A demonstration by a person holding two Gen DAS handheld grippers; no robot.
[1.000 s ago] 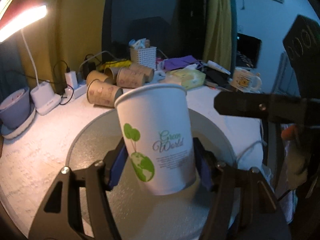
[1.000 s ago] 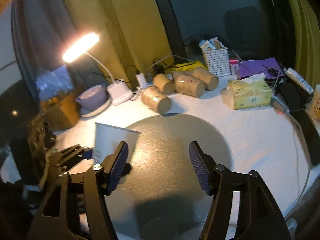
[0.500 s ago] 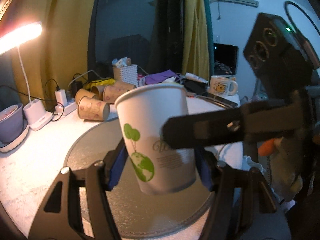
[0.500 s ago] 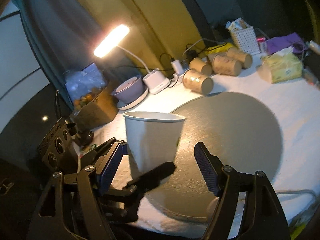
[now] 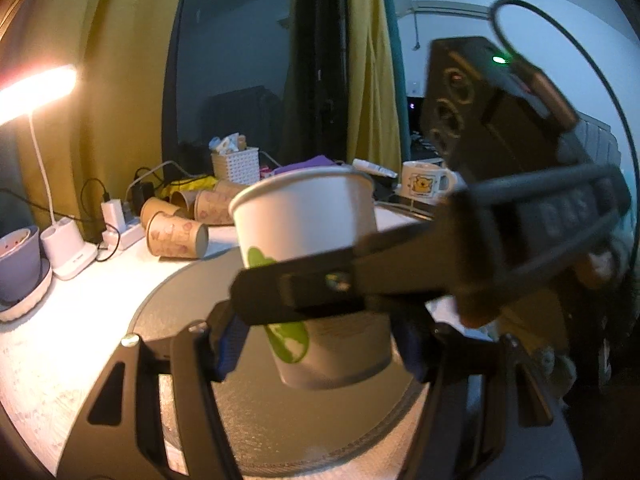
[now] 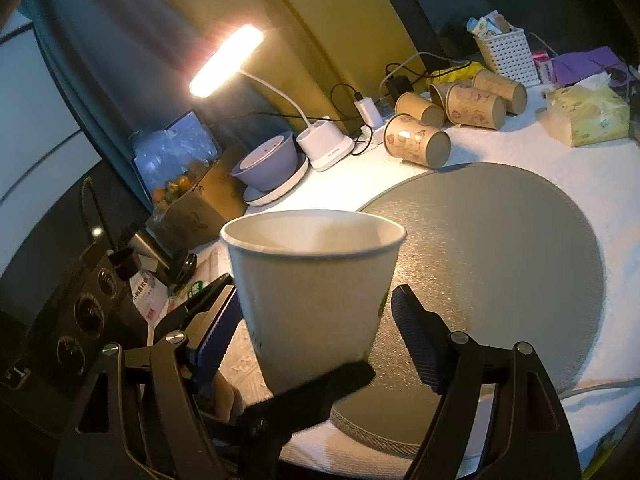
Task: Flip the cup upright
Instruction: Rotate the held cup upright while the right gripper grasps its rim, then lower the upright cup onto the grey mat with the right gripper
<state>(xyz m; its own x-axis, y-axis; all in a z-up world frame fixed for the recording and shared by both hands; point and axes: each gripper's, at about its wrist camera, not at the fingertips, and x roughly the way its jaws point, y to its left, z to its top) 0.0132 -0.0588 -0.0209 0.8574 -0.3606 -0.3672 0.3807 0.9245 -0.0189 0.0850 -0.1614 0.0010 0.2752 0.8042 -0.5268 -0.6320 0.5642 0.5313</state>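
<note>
A white paper cup (image 5: 308,224) with a green globe print is held mouth-up, slightly tilted, above a round grey mat (image 5: 280,420). My left gripper (image 5: 320,344) is shut on its lower body. My right gripper (image 6: 320,336) is open around the same cup (image 6: 316,300), its blue pads on either side and apart from the wall. One right finger crosses in front of the cup in the left wrist view (image 5: 340,284). The left gripper's finger shows under the cup in the right wrist view (image 6: 308,396).
Several brown paper cups (image 6: 416,140) lie on their sides at the back of the white table (image 6: 580,176). A lit desk lamp (image 6: 228,60), purple bowl (image 6: 266,164), power strip, white basket (image 6: 506,54), tissue pack (image 6: 588,114) and mug (image 5: 424,182) stand around.
The right gripper has moved in from the side so its open fingers now straddle the cup. The left gripper has lifted the cup a little higher over the mat.
</note>
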